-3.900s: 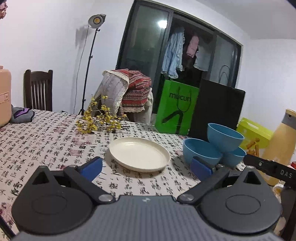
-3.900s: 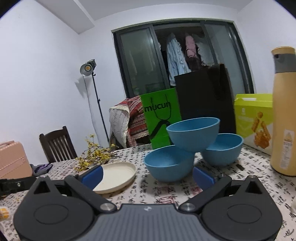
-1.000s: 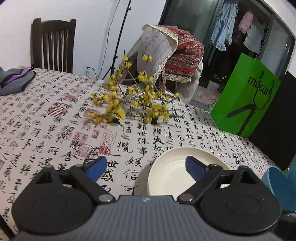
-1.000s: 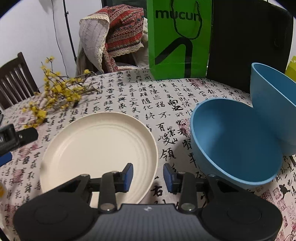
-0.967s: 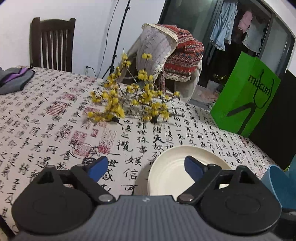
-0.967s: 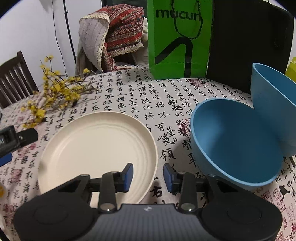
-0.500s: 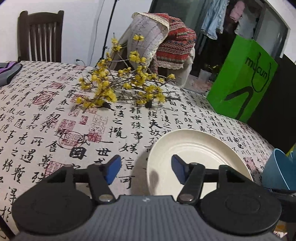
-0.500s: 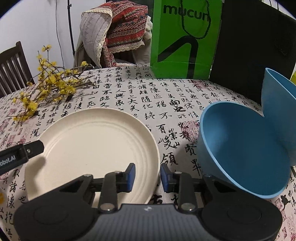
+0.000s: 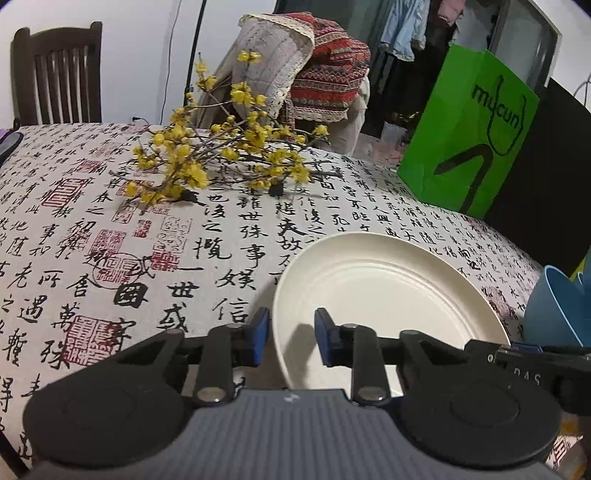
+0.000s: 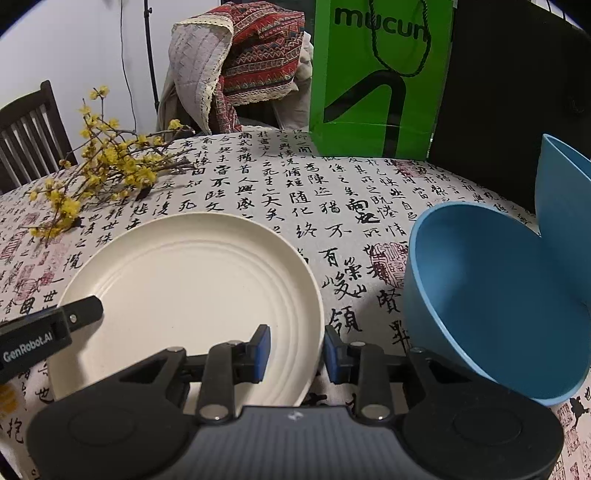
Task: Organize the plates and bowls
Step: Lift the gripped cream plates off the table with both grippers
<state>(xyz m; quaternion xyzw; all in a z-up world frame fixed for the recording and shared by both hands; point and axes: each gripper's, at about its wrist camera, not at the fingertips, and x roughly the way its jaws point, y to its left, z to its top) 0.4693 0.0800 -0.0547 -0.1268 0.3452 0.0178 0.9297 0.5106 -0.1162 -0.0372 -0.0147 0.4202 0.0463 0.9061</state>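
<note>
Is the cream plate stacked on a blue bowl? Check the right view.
No, the plate lies flat on the tablecloth beside the blue bowl.

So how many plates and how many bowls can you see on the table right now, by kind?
Plates: 1, cream
Bowls: 2, both blue, one near and one at the right edge
Total: 3

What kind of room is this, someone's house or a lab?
Most likely a home dining room. A table under a calligraphy-print cloth holds a cream plate and blue bowls; a wooden chair stands beside it, and clothes hang behind a glass door.
</note>
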